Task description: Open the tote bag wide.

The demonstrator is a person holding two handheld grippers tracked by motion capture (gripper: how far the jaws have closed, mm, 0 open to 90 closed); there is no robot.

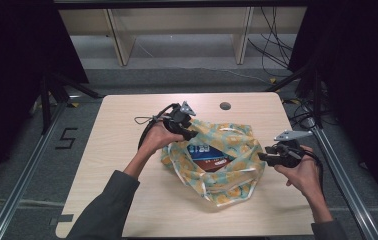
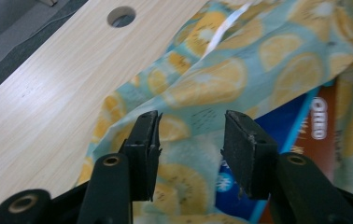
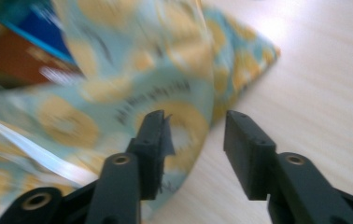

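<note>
Item: lemon-print fabric bag, lying mid-table, blue-and-brown packet showing in its open mouth. I am holding my left gripper and right gripper parted, gripping nothing. Judging it soft, light, floppy; I am favouring the white-trimmed rim.

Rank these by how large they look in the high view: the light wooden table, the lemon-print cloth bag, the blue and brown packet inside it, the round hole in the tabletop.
1. Light wooden table
2. Lemon-print cloth bag
3. Blue and brown packet, partly hidden by the bag
4. Round hole
</note>
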